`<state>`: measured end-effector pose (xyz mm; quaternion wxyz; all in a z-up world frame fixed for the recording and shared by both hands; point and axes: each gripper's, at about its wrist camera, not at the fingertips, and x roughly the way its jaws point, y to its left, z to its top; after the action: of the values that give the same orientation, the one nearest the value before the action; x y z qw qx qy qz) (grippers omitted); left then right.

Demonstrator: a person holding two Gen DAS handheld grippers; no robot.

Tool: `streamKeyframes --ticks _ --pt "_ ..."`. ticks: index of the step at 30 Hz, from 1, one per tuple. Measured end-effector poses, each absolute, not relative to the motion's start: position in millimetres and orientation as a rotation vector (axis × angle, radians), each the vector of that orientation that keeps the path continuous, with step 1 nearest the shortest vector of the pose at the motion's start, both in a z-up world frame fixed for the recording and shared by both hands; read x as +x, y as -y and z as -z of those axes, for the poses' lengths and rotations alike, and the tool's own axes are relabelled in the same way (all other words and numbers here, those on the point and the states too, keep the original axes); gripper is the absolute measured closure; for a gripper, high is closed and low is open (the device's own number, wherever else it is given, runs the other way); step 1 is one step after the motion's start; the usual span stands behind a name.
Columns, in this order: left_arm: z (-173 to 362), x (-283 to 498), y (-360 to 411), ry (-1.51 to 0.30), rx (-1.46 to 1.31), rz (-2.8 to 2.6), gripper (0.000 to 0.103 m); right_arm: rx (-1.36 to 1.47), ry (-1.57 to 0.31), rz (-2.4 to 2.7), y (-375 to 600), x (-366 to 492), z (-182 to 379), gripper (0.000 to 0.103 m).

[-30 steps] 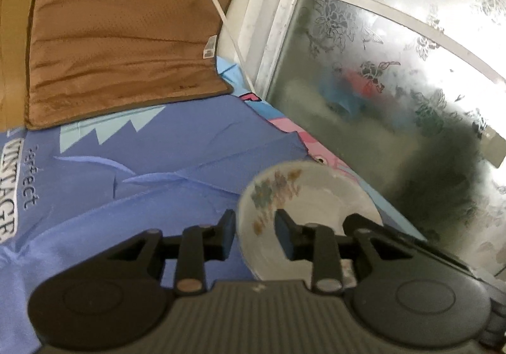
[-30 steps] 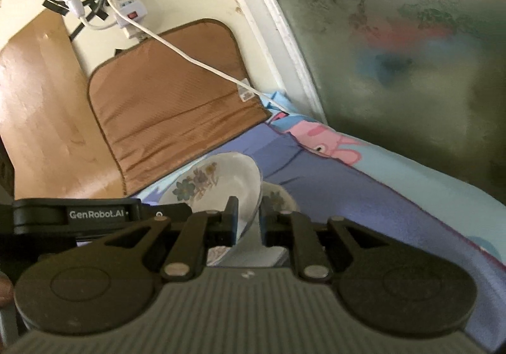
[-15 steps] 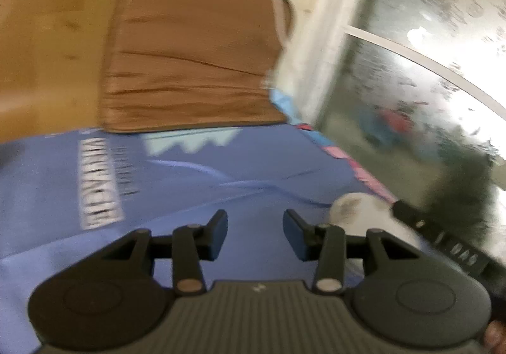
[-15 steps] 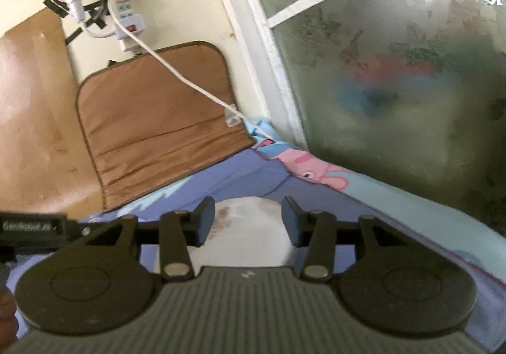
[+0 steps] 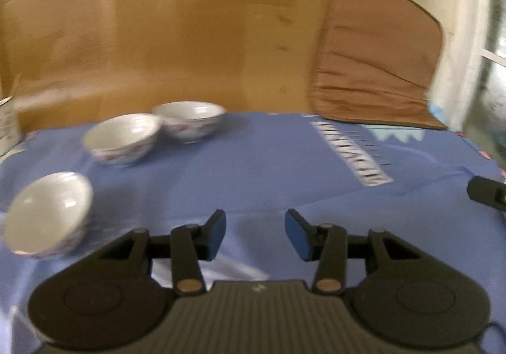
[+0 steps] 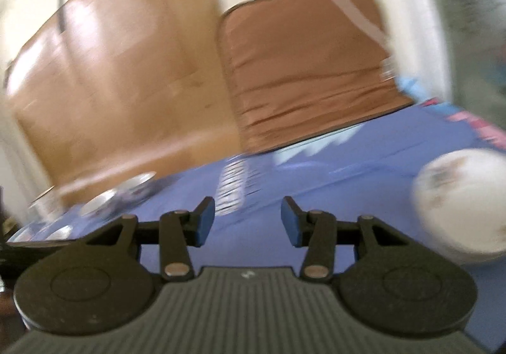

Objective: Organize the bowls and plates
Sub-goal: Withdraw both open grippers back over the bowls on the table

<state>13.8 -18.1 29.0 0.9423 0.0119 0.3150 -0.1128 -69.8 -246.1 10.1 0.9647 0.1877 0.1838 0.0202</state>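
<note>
Glazed white bowls (image 5: 121,139) near the brown cushion (image 5: 376,53): fragile, slick, pinch a rim. Left gripper (image 5: 255,232) and right gripper (image 6: 247,219) fingers spread, empty.

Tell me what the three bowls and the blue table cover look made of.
Bowls: likely glazed ceramic or porcelain, white and glossy with bright glints, faint reddish pattern outside. Table cover: thin printed fabric, matte, creased.

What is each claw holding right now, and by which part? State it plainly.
Nothing is held. The left claw and the right claw both stand open over the blue printed cloth, with only cloth showing between the pads.
</note>
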Motion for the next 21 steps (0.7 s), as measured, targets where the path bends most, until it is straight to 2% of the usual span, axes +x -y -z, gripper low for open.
streamKeyframes --ticks 6,13,21 --pt "-23 15 -25 -0.626 -0.126 0.231 0.061 0.360 -0.498 -0.229 196 -36 -14 0.074" --pt "-27 10 -46 -0.543 -0.241 0.230 0.061 0.485 -0.671 -0.316 172 50 -31 0.075" --pt "-28 12 -70 -0.523 -0.343 0.184 0.061 0.485 -0.813 -0.263 133 161 -38 0.075"
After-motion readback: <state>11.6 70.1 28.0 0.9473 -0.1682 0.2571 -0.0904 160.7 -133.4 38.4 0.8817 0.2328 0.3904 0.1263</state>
